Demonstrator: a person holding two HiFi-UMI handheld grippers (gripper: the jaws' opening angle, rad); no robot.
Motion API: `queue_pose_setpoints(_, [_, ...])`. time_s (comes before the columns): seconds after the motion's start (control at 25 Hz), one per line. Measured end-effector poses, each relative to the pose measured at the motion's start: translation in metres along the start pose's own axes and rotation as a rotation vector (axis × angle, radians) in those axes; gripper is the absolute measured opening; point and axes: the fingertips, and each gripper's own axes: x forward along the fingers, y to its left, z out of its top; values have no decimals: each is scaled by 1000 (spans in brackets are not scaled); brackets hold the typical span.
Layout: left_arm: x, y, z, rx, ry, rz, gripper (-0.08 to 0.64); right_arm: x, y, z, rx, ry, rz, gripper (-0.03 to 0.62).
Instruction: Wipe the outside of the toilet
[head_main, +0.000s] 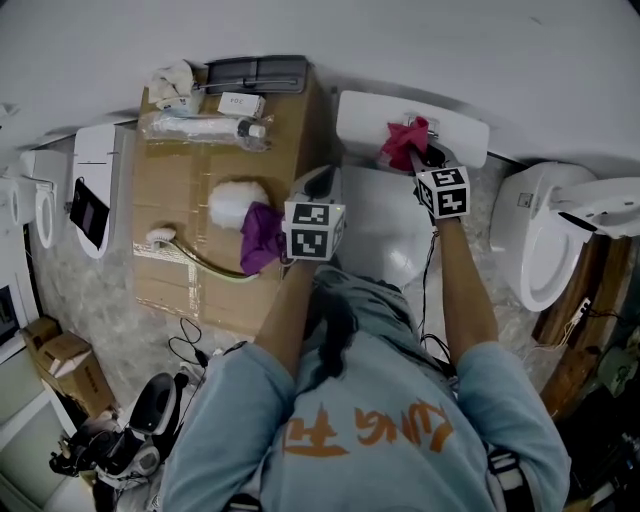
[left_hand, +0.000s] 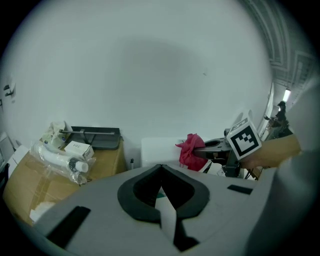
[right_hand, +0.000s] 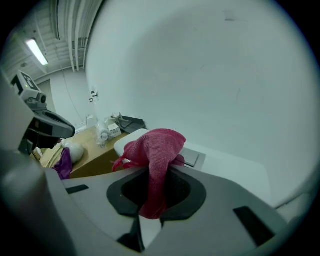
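item: toilet (head_main: 385, 225), white, lid down, tank (head_main: 360, 118) against the wall.
right gripper (head_main: 424, 156): fingers pinching a red cloth (head_main: 404, 142), bunched on the tank top near its middle.
left gripper (head_main: 318, 182): fingers pressed together, holding nothing, hanging just left of the bowl beside the cardboard box (head_main: 180, 200).
progress: early, by the look of it (no wet or wiped patch can be made out). cloth only at the tank top; tank front, bowl sides and base appear left to do.
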Motion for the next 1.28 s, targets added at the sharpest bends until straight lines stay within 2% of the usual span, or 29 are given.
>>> queue_pose_setpoints(0.44, [1,-50,10,85,-9,-96,25,-42,-56,-28,82,-46,-124,64])
queue_pose_setpoints(0.68, [2,-75,17,132,3,-135,25,-66,-92,-45,176,-90,-211,64])
queue_pose_setpoints(0.8, [-2,-87,12,167,20,-161,25,-73,-104,-50,167,-108,-238,63])
queue_pose_setpoints(0.92, [-9,-88,4,191,31,-156,25,-80,-114,-53,180,-129,-284,63])
queue_pose_setpoints(1.12, [-17,-83,0,181,17,-136,25,-98,-131,-71,336,-171,-350,64])
queue_pose_setpoints(1.2, [-19,-85,-2,166,3,-136,25,-103,-133,-78,355,-137,-381,64])
queue_pose_setpoints(1.28, [-22,-86,-3,149,-14,-139,25,-114,-130,-83,335,-119,-420,64])
